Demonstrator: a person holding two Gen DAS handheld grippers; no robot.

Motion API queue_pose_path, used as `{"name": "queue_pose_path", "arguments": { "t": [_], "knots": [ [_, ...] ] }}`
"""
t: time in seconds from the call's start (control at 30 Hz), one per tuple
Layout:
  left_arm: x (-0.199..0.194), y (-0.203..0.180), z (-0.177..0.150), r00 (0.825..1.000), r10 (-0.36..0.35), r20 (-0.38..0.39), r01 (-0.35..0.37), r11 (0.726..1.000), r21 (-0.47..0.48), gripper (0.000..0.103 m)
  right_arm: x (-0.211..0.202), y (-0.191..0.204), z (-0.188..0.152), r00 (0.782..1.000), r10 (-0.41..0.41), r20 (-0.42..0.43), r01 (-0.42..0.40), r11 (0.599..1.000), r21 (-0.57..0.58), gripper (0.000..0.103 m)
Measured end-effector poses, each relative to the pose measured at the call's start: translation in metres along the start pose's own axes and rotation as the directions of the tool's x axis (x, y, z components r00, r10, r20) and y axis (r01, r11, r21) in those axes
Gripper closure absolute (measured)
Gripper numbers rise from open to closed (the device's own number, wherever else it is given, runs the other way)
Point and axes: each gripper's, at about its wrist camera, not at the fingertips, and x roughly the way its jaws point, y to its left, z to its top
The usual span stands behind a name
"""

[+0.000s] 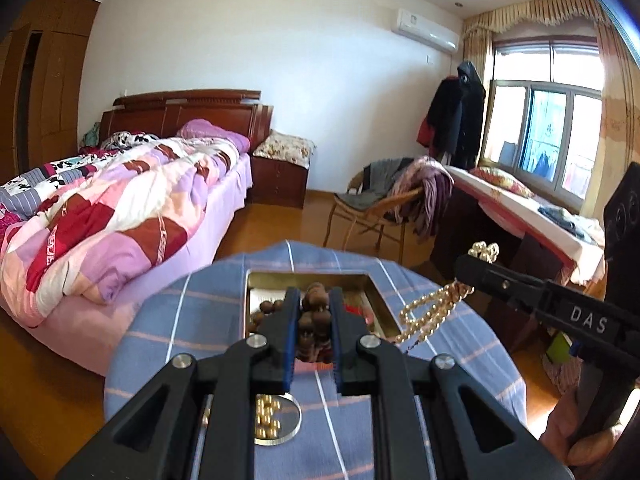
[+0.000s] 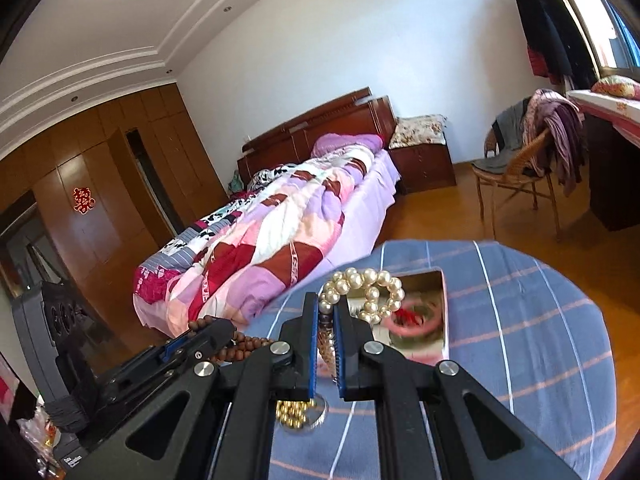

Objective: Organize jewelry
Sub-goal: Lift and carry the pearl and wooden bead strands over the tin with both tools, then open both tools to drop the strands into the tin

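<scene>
A: What is held by the left gripper [image 1: 316, 308]?

B: A string of brown wooden beads [image 1: 314, 312] is clamped between its narrow fingers and is seen hanging above the metal tin [image 1: 256, 280], which is placed near the far edge of the round table [image 1: 192, 320] covered in blue checked cloth.

A: And by the right gripper [image 2: 329, 312]?

B: A pearl necklace [image 2: 366, 290] is pinched there; the fingers are closed almost fully on it. One loop is shown curled above the fingertips, and the remaining strands are seen trailing down between the pads, over the near end of the tin.

A: What is contained in the tin?

B: A pink ring-shaped piece with something red [image 2: 416, 320] is seen inside, though it is blurred.

A: Is anything left on the cloth?

B: A small clear round dish [image 1: 280, 420] with gold beads [image 1: 267, 414] is set toward the near edge, below both grippers.

A: How are the grippers placed?

B: They are held side by side above the table, apart from each other.
</scene>
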Motion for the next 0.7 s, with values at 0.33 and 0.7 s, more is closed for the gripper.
{"name": "queue_pose_path", "arguments": {
  "t": [0.33,0.7],
  "knots": [
    [0.046,0.007,0.017,1.000,0.015,0.005,-0.014,0.999,-0.044,0.088,0.046,-0.013,0.026,0.999,-0.047,0.013,0.047,0.999,-0.009,0.097],
    [0.114,0.002,-0.005,0.989,0.049,-0.138,-0.054,0.998,-0.034,0.088,0.114,-0.059,0.006,0.985,-0.117,-0.130,0.122,0.992,0.028,0.097]
  ]
}}
